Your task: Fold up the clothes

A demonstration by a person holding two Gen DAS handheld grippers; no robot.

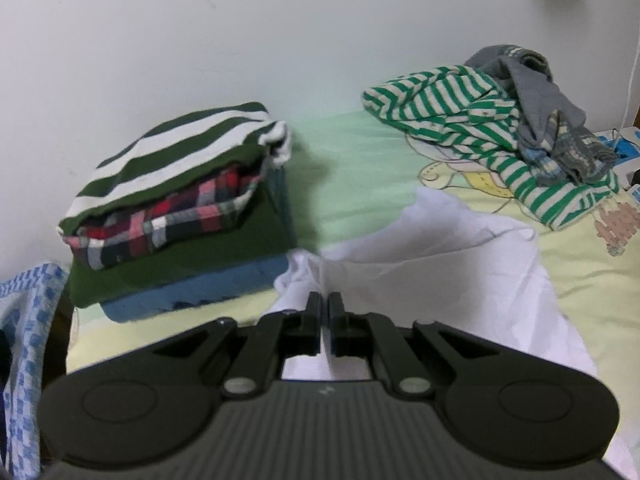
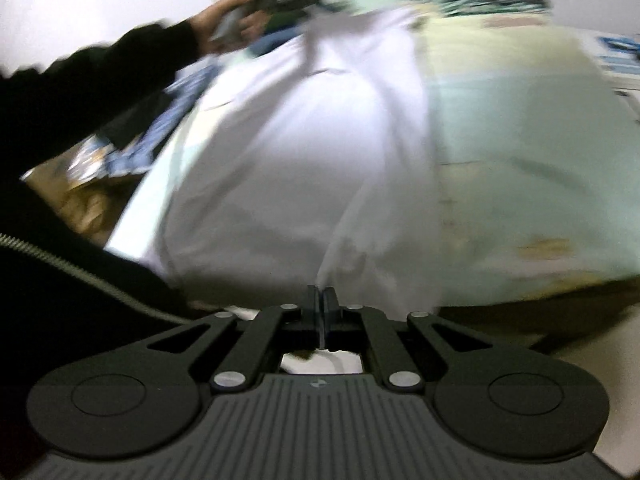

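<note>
Both grippers, left gripper (image 1: 325, 300) and right gripper (image 2: 319, 294), pinch white garment (image 1: 440, 248) edges.

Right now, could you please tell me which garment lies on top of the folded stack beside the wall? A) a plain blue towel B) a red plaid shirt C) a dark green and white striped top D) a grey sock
C: in the left wrist view the dark green and white striped top crowns the folded stack, with the red plaid shirt under it.
</note>
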